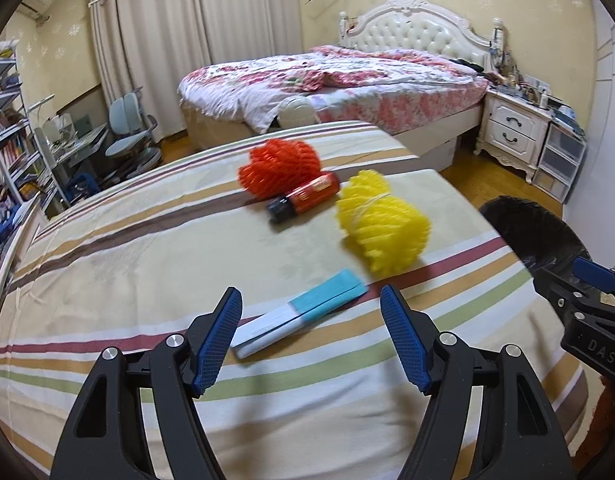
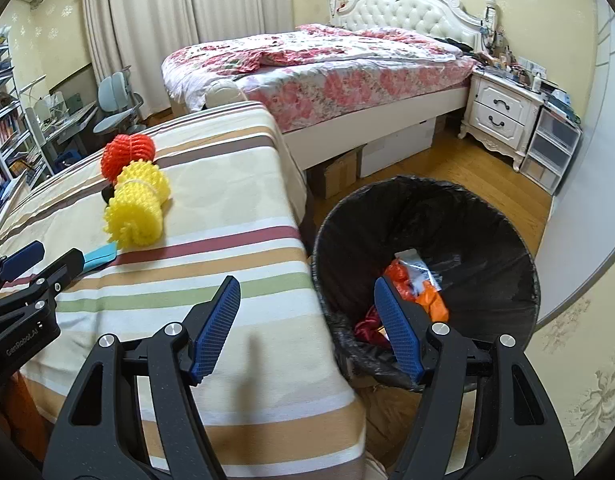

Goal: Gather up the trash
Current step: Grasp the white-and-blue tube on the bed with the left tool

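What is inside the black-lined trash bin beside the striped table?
The trash bin holds crumpled orange plastic, a pale printed wrapper and something dark red. The right tool covers part of the pile; anything beneath the litter is hidden.

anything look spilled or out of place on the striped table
Nothing spilled. Four bits of trash lie loose on the striped table: red foam net, yellow foam net, orange tube, blue-white box. The bin stands upright.

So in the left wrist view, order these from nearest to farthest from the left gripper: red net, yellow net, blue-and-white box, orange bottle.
From the left gripper:
1. Blue-and-white box, lying between the open fingers.
2. Yellow net, ahead to the right.
3. Orange bottle, ahead near centre.
4. Red net, just behind the bottle.
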The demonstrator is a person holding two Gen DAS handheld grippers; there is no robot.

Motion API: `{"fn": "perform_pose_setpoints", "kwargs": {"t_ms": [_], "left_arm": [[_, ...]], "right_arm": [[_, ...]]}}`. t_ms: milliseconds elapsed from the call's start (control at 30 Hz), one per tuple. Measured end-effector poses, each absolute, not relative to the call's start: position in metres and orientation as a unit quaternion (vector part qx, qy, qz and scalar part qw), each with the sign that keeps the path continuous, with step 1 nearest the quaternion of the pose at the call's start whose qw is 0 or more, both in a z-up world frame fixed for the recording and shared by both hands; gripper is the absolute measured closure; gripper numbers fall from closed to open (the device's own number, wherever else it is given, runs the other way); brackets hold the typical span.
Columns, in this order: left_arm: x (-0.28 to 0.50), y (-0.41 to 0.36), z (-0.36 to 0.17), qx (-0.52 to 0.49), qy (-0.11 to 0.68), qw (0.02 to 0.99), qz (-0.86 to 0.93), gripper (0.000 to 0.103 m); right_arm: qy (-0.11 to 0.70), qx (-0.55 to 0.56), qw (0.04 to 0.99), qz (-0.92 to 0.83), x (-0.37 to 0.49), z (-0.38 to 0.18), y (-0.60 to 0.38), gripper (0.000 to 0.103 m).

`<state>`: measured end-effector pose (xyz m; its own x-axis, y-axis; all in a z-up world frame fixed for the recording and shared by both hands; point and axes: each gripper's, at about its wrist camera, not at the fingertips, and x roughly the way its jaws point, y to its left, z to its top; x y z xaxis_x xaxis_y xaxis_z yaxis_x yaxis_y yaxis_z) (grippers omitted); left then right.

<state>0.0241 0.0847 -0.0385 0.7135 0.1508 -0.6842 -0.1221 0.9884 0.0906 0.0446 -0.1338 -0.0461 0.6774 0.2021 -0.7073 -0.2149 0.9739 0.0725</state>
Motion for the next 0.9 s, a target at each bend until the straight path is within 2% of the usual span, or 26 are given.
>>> {"fn": "perform_pose_setpoints", "kwargs": {"t_ms": [500, 667, 900], "left_arm": [[0.04, 0.101, -0.059, 0.01, 0.436, 0.898, 0.056, 0.033], [0.044, 0.107, -0.058, 0.018, 0.435, 0.898, 0.067, 0.033], [0.044, 0.127, -0.059, -0.023, 0.439, 0.894, 0.085, 0.035]], "right_arm": [[0.395, -0.024, 0.908, 0.139, 0.043, -0.052, -0.104, 0.035], [0.397, -0.032, 0.906, 0.145, 0.041, -0.054, -0.096, 0.035], [0.4, -0.035, 0.904, 0.146, 0.042, -0.054, -0.094, 0.035]]}}
